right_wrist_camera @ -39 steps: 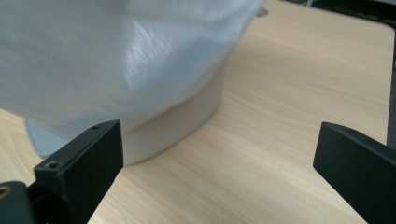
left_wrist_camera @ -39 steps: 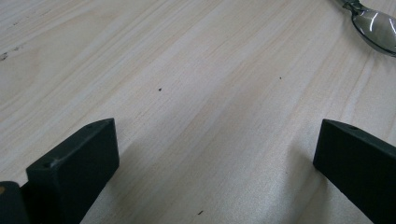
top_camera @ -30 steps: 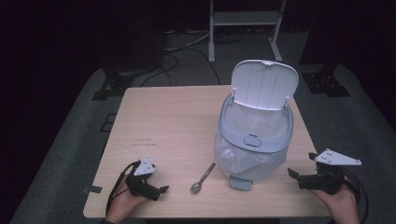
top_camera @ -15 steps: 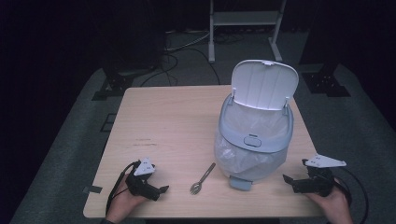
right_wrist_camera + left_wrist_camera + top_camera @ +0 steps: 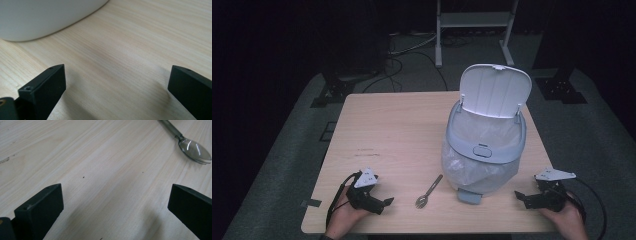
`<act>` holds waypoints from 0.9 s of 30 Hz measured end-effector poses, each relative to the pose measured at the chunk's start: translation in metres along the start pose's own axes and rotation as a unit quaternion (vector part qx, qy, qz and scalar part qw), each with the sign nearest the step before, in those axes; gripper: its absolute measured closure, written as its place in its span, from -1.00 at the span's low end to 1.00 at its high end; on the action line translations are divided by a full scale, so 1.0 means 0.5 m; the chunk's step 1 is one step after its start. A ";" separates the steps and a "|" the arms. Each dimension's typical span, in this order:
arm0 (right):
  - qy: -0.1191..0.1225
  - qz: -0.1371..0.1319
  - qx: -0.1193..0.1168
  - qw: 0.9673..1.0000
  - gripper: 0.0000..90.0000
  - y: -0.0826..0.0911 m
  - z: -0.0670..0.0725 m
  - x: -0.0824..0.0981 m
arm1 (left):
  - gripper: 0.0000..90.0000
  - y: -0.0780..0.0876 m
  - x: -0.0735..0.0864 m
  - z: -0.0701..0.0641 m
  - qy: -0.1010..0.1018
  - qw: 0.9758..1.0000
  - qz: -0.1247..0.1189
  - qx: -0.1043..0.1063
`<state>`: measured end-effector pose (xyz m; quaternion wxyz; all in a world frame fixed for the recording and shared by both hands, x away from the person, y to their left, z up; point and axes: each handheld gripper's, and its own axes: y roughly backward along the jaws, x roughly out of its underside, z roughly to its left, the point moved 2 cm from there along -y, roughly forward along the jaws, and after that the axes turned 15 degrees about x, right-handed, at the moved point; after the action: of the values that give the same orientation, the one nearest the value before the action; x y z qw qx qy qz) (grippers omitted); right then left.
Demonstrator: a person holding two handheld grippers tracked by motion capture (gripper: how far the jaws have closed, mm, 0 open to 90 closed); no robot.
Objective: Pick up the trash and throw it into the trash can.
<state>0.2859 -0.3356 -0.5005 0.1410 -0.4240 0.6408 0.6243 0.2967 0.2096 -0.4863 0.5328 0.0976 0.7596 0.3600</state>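
Low over the wooden table (image 5: 392,125), left gripper (image 5: 384,202) and right gripper (image 5: 521,196), jaws spread wide on nothing, either side of the spoon (image 5: 428,192) beside the open-lidded bin (image 5: 484,145).

I see the table (image 5: 402,130) is pale wood with fine grain, matt and smooth. The spoon (image 5: 193,148) is metal, its bowl glossy with reflections. The bin (image 5: 484,150) looks like smooth matt plastic, grey-white, with a thin translucent plastic bag (image 5: 472,167) inside, a little shiny.
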 end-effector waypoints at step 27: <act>-0.004 0.000 -0.002 1.000 -1.00 -0.005 0.001 0.002 | -1.00 -0.031 -0.079 -0.043 -0.009 0.999 -0.026 0.030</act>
<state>0.2868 -0.3351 -0.5031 0.1423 -0.4216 0.6394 0.6270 0.2978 0.1679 -0.4632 0.5455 0.0968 0.7678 0.3218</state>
